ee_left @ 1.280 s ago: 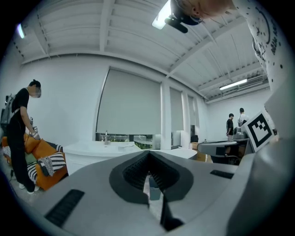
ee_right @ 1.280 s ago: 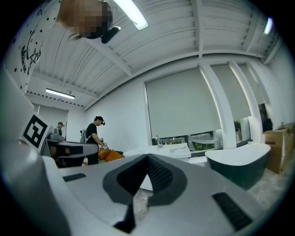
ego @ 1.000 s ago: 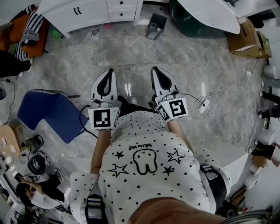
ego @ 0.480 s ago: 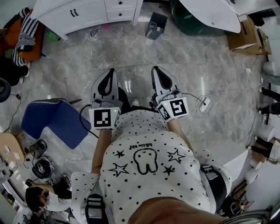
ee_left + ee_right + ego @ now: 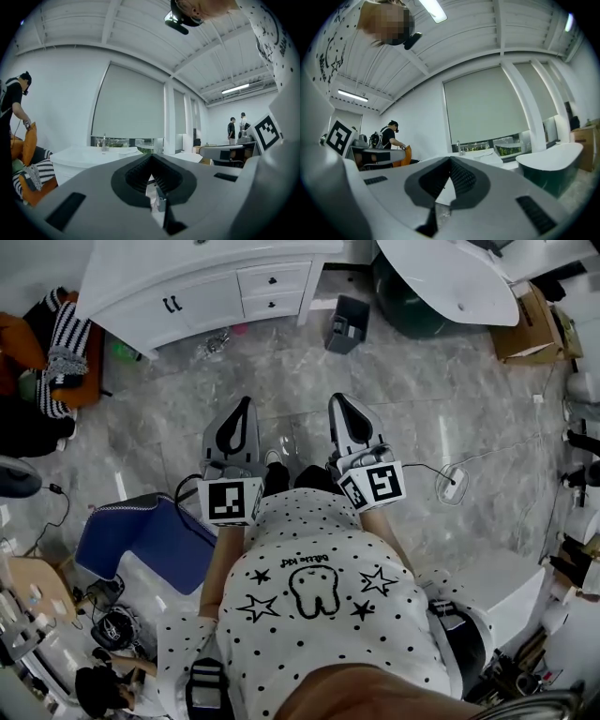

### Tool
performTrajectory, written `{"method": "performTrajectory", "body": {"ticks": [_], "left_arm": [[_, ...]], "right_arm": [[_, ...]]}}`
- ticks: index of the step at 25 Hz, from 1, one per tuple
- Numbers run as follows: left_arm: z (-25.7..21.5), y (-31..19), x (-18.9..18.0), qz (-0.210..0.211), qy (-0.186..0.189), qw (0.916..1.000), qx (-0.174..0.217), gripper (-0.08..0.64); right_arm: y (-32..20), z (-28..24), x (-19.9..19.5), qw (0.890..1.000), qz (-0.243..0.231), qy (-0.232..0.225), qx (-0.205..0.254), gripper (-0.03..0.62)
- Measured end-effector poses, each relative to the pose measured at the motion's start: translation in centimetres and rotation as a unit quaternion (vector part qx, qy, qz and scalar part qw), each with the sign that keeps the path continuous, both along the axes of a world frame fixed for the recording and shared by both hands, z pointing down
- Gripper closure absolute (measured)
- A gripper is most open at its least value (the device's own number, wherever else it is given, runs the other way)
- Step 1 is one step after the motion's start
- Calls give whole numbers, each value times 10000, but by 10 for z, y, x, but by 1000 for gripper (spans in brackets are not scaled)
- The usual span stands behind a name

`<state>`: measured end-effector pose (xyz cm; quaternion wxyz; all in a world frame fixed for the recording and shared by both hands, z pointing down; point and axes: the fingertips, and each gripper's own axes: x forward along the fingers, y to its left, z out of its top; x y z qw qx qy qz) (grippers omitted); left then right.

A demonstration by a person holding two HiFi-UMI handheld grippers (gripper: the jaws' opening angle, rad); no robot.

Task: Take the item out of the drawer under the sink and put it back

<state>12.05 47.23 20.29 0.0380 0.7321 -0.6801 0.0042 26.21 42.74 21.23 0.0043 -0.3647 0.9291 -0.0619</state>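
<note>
The white sink cabinet [image 5: 211, 282] stands at the far top left of the head view, its drawers [image 5: 273, 280] closed, with black handles. Both grippers are held out side by side over the grey marble floor, well short of it. My left gripper [image 5: 245, 402] is shut and holds nothing. My right gripper [image 5: 337, 399] is shut too, also with nothing in it. In the left gripper view the jaws meet at the tip [image 5: 151, 157], and the cabinet top [image 5: 93, 153] shows beyond them. In the right gripper view the shut tip [image 5: 450, 160] points toward the same cabinet [image 5: 480, 157].
A dark bin [image 5: 348, 322] stands on the floor right of the cabinet. A white and green bathtub [image 5: 441, 282] is at the top right, with a cardboard box [image 5: 530, 324] beside it. A blue chair [image 5: 150, 540] is at my left, and a cable [image 5: 450, 486] lies at my right.
The view has shifted toward the sink cabinet, which now shows more fully at the top. Both grippers stay shut, side by side in front of the body.
</note>
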Motion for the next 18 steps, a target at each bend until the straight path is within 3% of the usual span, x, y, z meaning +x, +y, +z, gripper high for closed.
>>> {"method": "performTrajectory", "body": {"ticks": [8, 18], "left_arm": [[9, -39, -5, 214, 94, 9997, -90, 565], [-2, -109, -23, -1, 110, 9999, -60, 565]], "right_arm": [[-32, 9, -21, 9999, -65, 41, -155, 580], [-115, -2, -36, 9996, -273, 73, -61, 580]]}}
